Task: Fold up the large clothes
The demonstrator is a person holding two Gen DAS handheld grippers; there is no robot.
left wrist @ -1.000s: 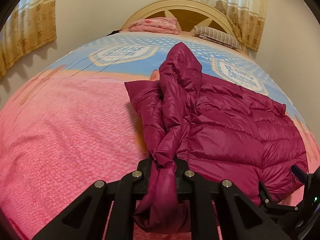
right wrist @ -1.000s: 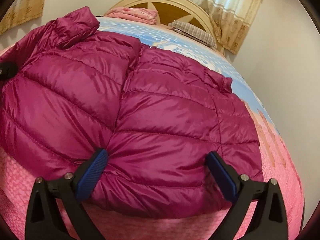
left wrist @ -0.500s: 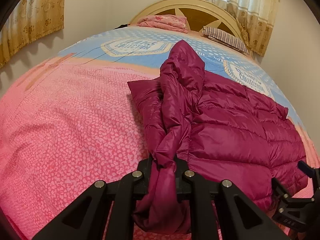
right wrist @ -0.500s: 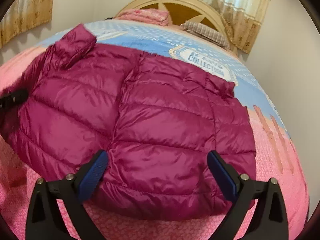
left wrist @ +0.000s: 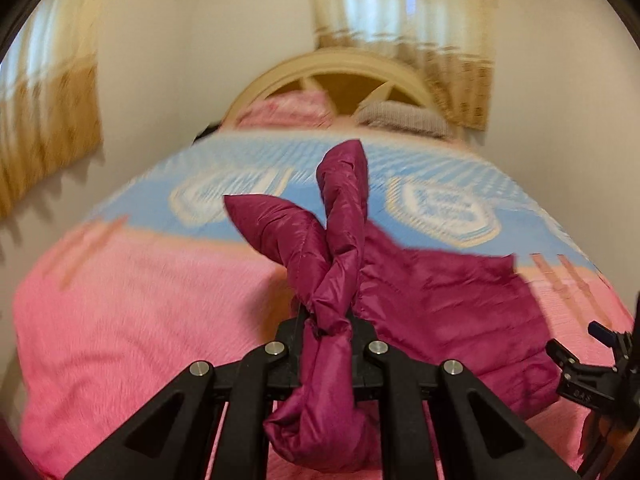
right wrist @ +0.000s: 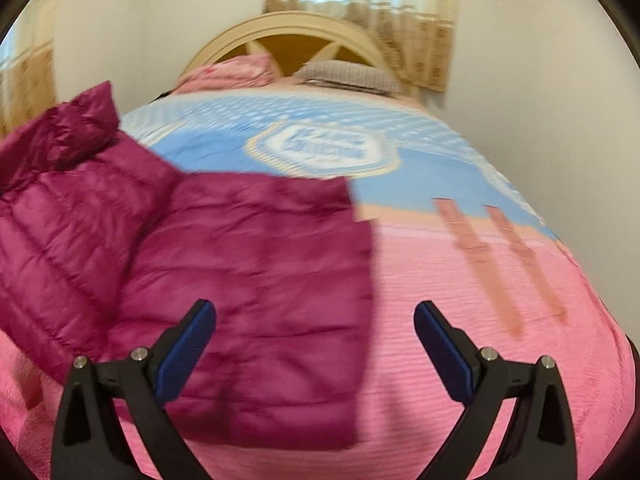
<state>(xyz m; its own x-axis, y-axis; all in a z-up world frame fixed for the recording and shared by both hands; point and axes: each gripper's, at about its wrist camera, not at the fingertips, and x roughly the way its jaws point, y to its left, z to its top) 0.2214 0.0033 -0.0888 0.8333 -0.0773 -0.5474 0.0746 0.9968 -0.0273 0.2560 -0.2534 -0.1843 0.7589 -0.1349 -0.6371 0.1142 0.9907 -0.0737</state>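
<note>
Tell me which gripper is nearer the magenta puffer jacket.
Left. The left gripper is shut on the jacket, bunching its fabric; the right gripper hovers open above its edge.

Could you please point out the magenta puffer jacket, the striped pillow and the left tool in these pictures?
magenta puffer jacket (right wrist: pixel 248 264): right wrist view, on its quilted body.
striped pillow (right wrist: pixel 348 74): right wrist view, on its top face.
left tool (left wrist: pixel 329 336): left wrist view, between the fingertips clamping bunched jacket fabric.
</note>
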